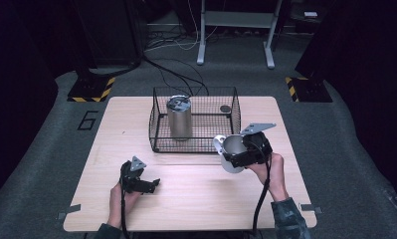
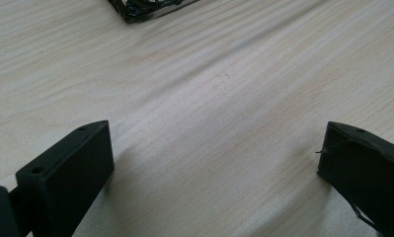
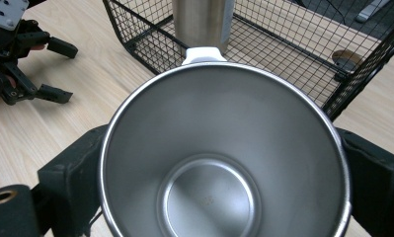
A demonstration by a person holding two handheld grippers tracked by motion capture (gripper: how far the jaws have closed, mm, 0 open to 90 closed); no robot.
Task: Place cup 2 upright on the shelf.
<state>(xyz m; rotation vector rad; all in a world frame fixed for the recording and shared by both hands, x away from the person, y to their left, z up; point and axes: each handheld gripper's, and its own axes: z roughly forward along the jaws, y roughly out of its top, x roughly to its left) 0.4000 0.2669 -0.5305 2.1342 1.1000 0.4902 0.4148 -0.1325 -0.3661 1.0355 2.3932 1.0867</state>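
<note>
While the right hand-held gripper pinches the shiny steel cup just beside the black wire basket's front right corner, its long axis tilts, mouth toward the person; the left hand-held gripper rests spread on the pale wooden counter, well apart from that basket.

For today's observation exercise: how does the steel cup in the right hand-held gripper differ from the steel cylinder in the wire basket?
The cup is clamped in the right hand-held gripper; the cylinder stands free inside the basket. The cup is tilted and open-mouthed, showing an empty inside; the cylinder is upright with its top closed. Both are brushed metal.
</note>
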